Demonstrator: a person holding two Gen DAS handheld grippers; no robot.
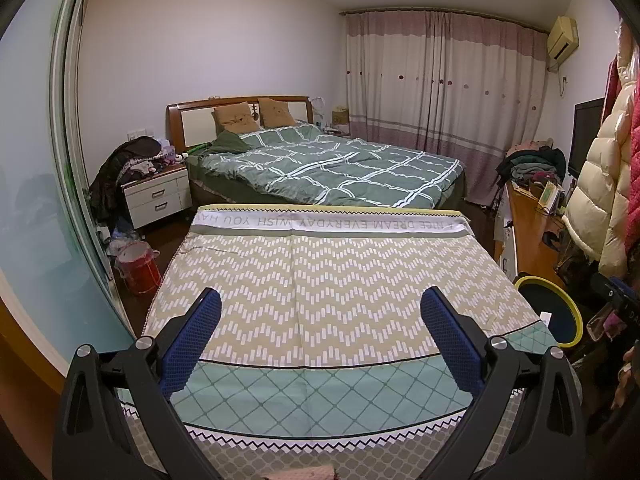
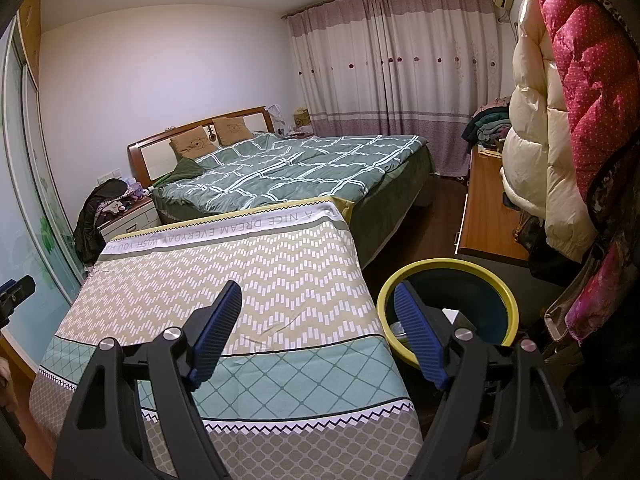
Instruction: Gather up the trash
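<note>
A yellow-rimmed dark bin [image 2: 448,312] stands on the floor right of a table covered with a patterned cloth [image 2: 240,292]; something white and a metallic item lie inside it. It also shows in the left wrist view [image 1: 552,308] at the right. My left gripper [image 1: 320,312] is open and empty above the cloth [image 1: 320,280]. My right gripper [image 2: 318,304] is open and empty, over the table's right edge, with its right finger in front of the bin's rim. No loose trash shows on the cloth.
A bed with a green quilt [image 1: 332,164] lies beyond the table. A white nightstand [image 1: 156,196] piled with clothes and a red bucket [image 1: 140,268] stand at left. A wooden desk [image 2: 492,216] and hanging coats [image 2: 560,120] are at right.
</note>
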